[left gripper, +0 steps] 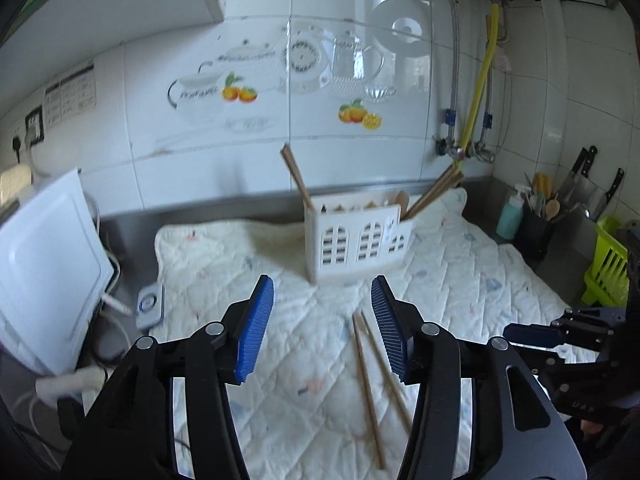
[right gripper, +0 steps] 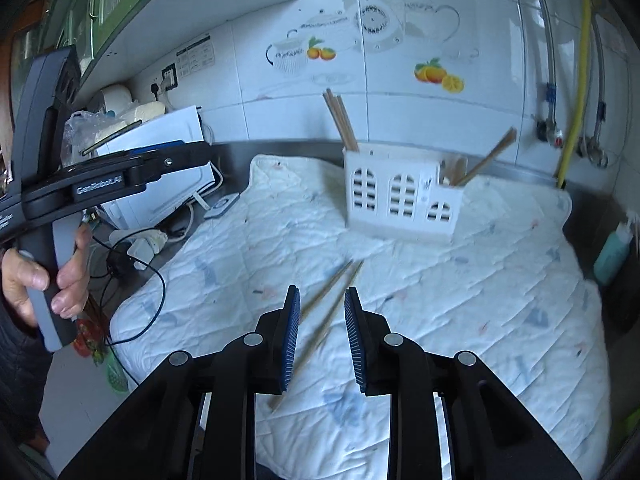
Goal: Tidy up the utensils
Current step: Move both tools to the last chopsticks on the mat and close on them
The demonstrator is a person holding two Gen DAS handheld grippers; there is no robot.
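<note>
With both my left gripper (left gripper: 322, 330) and right gripper (right gripper: 322, 338) jaws apart and empty, I'd centre the right one over the loose chopsticks (right gripper: 320, 320) before closing, then carry them to the holder (right gripper: 400, 200).

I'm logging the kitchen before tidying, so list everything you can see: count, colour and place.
chopsticks: two, tan, loose on the quilt
holder: one, white, on the quilt by the wall, with more chopsticks and a wooden spoon in it
quilt: one, cream, covering the counter
board: one, white, leaning at the left
soap bottle: one, teal, far right of the counter
knives: at least two, black handles, right wall
basket: one, lime, right edge
left hand-held gripper: black with blue pads, open, empty
right hand-held gripper: same colours, open, above the loose chopsticks
hand: one, gripping the left handle
</note>
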